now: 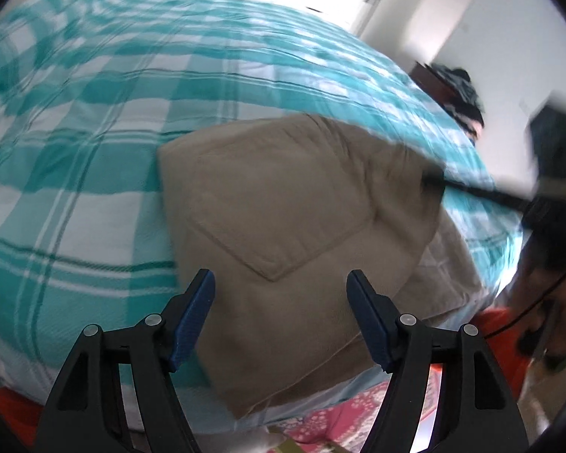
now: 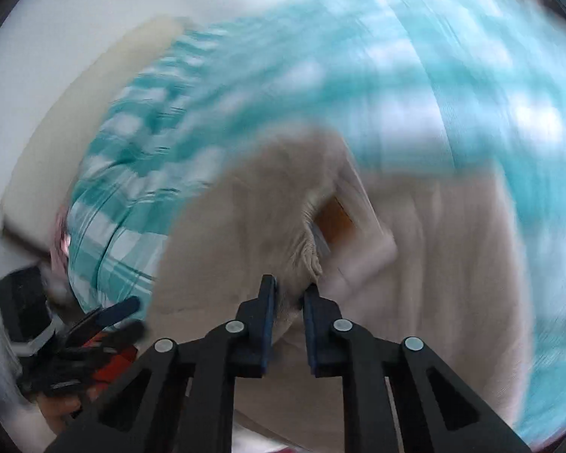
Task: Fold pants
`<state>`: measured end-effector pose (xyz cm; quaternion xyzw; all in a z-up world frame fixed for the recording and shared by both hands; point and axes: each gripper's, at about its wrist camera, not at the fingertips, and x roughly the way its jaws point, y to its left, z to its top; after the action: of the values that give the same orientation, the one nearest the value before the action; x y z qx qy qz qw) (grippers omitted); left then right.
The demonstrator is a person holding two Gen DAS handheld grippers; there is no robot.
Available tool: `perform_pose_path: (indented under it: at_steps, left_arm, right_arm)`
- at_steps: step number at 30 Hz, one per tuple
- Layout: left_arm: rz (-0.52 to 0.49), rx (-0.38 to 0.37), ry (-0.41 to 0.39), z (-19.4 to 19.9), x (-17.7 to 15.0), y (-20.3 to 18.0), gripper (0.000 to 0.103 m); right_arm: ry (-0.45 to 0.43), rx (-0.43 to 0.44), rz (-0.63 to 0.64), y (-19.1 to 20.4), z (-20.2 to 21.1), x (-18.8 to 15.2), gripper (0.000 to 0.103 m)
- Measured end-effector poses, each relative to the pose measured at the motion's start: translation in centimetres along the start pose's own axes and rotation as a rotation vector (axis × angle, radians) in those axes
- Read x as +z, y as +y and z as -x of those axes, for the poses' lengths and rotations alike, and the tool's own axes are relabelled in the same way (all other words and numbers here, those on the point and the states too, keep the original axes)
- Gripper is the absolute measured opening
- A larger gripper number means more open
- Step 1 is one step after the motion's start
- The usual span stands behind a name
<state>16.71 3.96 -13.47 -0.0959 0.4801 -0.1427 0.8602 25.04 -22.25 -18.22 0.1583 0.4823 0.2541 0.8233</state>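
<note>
Tan cloth bunches between the right gripper (image 2: 289, 294), whose jaws sit nearly closed and appear to pinch a ridge of the pants (image 2: 245, 226) near the waist, though blur hides the exact contact. The left gripper (image 1: 281, 287) hangs wide open, holding nothing, over the back pocket (image 1: 271, 207) of the already doubled pants. So this looks like a fold under way: the right one carries an edge, and the left one needs to drop and pin. The teal checked bedspread (image 1: 94, 132) offers open room beyond; the bed's edge lies close on the near side.
</note>
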Motion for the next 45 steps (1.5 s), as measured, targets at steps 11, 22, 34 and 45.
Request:
perform_pose_path:
  at_steps: [11, 22, 34, 45]
  left_arm:
    - [-0.049, 0.058, 0.051, -4.0, -0.3, -1.7, 0.076]
    - [-0.041, 0.059, 0.052, -4.4, -0.3, -1.6, 0.078]
    - [0.097, -0.089, -0.038, 2.7, 1.9, 0.4, 0.078]
    - [0.123, -0.059, -0.059, 5.1, 1.7, 1.9, 0.081]
  right_arm:
    - [0.055, 0.024, -0.116, -7.1, -2.3, 1.3, 0.052]
    - [0.102, 0.135, -0.163, -8.6, -7.3, 3.3, 0.055]
    - [-0.036, 0.171, -0.071, -3.9, 1.7, 4.1, 0.021]
    - [-0.107, 0.15, -0.323, -8.8, 9.5, -4.2, 0.02]
